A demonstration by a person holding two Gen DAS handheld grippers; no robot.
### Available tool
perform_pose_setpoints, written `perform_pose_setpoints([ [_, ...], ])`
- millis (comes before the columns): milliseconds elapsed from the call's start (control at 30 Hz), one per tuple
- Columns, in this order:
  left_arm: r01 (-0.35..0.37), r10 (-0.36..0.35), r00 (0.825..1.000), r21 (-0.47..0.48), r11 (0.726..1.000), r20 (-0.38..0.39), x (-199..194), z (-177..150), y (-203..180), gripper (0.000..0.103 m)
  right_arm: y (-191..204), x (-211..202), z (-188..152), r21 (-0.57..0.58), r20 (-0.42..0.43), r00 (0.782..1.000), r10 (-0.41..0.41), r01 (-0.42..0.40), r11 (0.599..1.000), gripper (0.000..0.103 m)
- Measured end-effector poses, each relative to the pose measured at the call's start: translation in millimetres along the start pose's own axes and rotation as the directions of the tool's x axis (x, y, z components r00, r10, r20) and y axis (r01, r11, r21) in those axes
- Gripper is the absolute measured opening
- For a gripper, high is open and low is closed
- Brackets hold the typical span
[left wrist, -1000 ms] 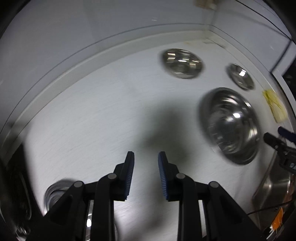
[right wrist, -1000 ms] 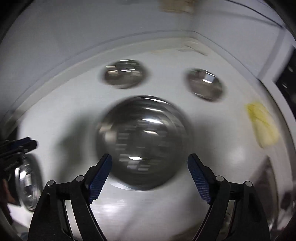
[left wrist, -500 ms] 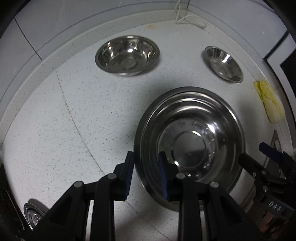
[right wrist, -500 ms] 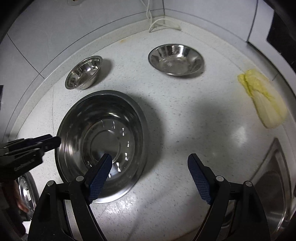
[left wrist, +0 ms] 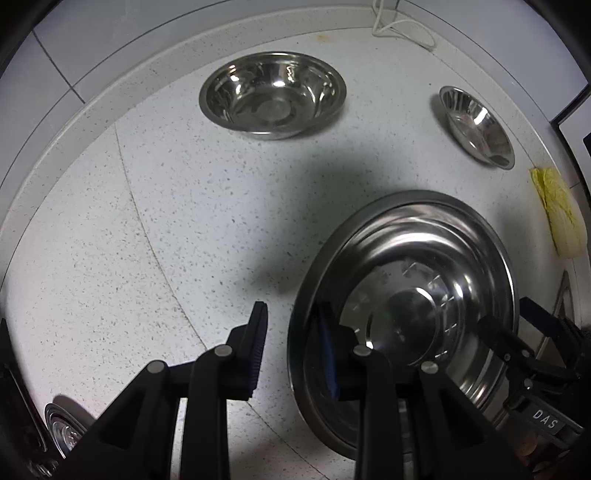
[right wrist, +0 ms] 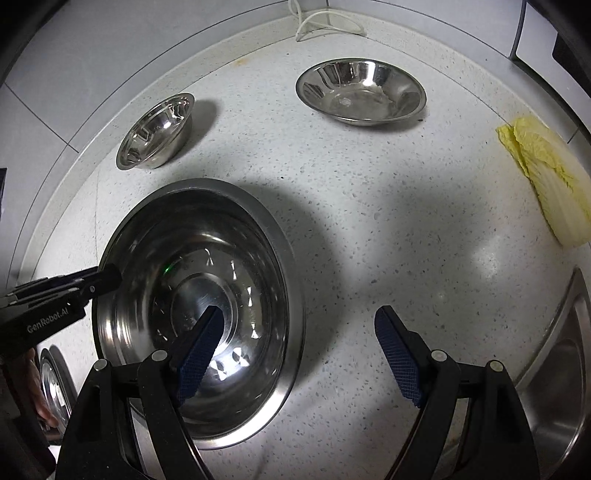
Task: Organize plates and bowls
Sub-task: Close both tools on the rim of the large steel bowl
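A large steel basin [left wrist: 406,295] [right wrist: 199,306] sits on the white speckled counter. My left gripper [left wrist: 291,350] is open, its jaws straddling the basin's left rim without closing on it. My right gripper [right wrist: 295,354] is wide open over the basin's right rim, left finger above the inside. A medium steel bowl [left wrist: 273,94] [right wrist: 151,133] stands at the back by the wall. A small steel bowl [left wrist: 478,127] [right wrist: 360,92] stands further right.
A napa cabbage piece [left wrist: 559,214] [right wrist: 550,184] lies at the right. A steel sink [right wrist: 554,380] is at the lower right. More steel dishes [left wrist: 62,428] [right wrist: 55,384] sit at the lower left. A white cable [right wrist: 325,22] lies in the back corner.
Both grippers have moved closer to the large basin. The left gripper's jaws now straddle its left rim; the right gripper's left finger now hangs over its inside.
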State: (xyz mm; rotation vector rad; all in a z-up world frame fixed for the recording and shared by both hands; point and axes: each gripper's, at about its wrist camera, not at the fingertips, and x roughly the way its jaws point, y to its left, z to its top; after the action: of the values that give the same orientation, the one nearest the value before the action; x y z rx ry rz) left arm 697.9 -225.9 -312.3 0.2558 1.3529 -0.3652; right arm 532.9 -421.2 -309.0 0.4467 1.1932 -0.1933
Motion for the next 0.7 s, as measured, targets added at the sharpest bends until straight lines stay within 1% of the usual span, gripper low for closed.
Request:
perform_pose_setpoints([
  [67, 0.012, -0.012, 1.000, -0.007, 1.000, -0.006, 4, 0, 1, 0.027, -1, 2, -1, 0.009, 0.000, 1.000, 0.005, -0.005, 1.000, 0.079],
  [100, 0.031, -0.031, 0.999, -0.014, 0.999, -0.010, 7, 0, 3, 0.023, 0, 2, -2, 0.009, 0.003, 1.000, 0.004, -0.004, 1.000, 0.068],
  [133, 0.046, -0.046, 0.999, -0.018, 0.999, -0.013, 8, -2, 4, 0.017, 1, 2, -3, 0.008, 0.002, 1.000, 0.004, -0.004, 1.000, 0.034],
  [167, 0.068, -0.068, 0.998, -0.021, 0.997, -0.017, 9, -3, 5, 0.015, 0, 3, -5, 0.022, -0.007, 1.000, 0.029, -0.029, 0.999, 0.010],
  [200, 0.066, -0.066, 0.998, -0.018, 0.998, -0.016, 8, -4, 4, 0.015, 1, 4, -5, 0.032, -0.010, 0.999, 0.031, -0.031, 0.999, 0.010],
  [300, 0.056, -0.056, 0.998, 0.001, 0.998, -0.012, 6, -9, 6, 0.015, 10, -1, -9, -0.002, -0.006, 1.000, -0.003, 0.003, 1.000, 0.010],
  [467, 0.037, -0.037, 0.999, -0.004, 0.999, 0.020, -15, -15, 23, 0.015, 32, -17, -8, -0.038, 0.009, 1.000, 0.009, -0.008, 0.999, 0.010],
  [633, 0.010, -0.006, 0.998, -0.072, 0.997, 0.057, -43, -29, 68, 0.015, 75, -25, -8, -0.119, 0.017, 0.999, 0.037, -0.035, 0.992, 0.010],
  [700, -0.007, 0.015, 0.998, -0.107, 0.994, 0.066, -52, -39, 89, 0.016, 101, -26, -9, -0.170, 0.014, 0.998, 0.055, -0.052, 0.984, 0.010],
])
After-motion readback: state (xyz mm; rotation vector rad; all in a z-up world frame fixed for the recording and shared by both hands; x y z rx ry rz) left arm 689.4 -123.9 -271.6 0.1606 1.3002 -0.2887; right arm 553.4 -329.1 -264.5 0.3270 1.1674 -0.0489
